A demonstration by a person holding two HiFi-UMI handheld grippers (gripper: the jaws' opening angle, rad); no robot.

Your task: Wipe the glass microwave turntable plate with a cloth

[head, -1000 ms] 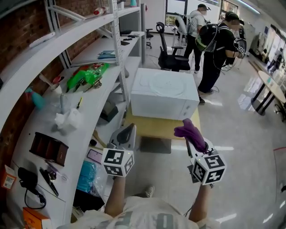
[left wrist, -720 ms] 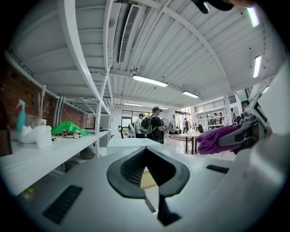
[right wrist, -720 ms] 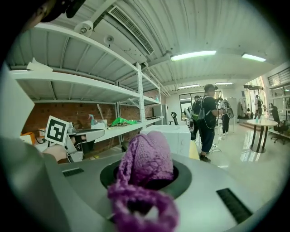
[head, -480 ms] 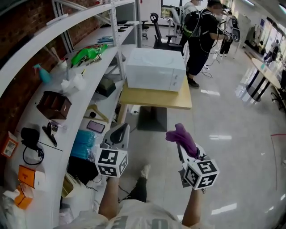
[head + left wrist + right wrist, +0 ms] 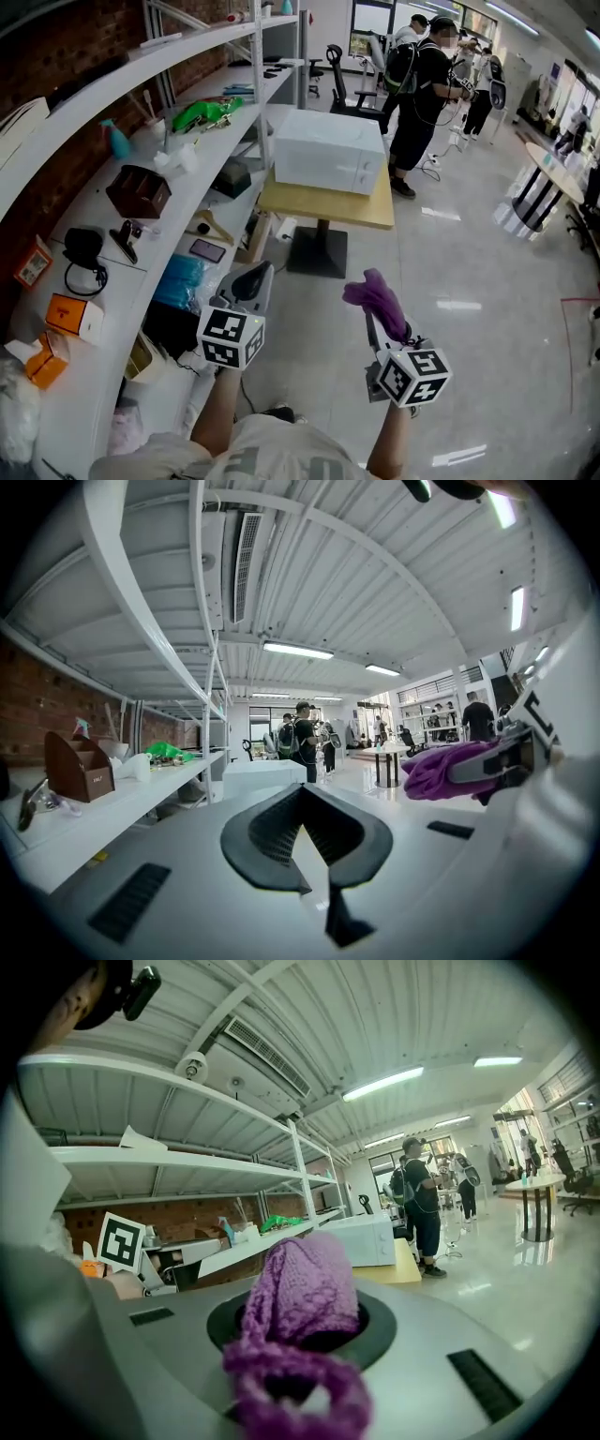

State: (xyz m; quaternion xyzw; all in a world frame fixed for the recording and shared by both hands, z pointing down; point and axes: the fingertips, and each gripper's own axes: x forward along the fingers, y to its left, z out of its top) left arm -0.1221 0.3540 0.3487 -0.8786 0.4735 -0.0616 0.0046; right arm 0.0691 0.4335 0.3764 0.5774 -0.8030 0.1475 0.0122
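Microwave (image 5: pixel 333 150) farther off; one cloth (image 5: pixel 373 291), right gripper (image 5: pixel 377 314)

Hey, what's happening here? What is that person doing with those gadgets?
A person holds a grasping tool in each hand. The right tool grips a purple cloth; the left tool is shut and empty. The white microwave sits on a wooden table some way ahead, so no wiping has begun.
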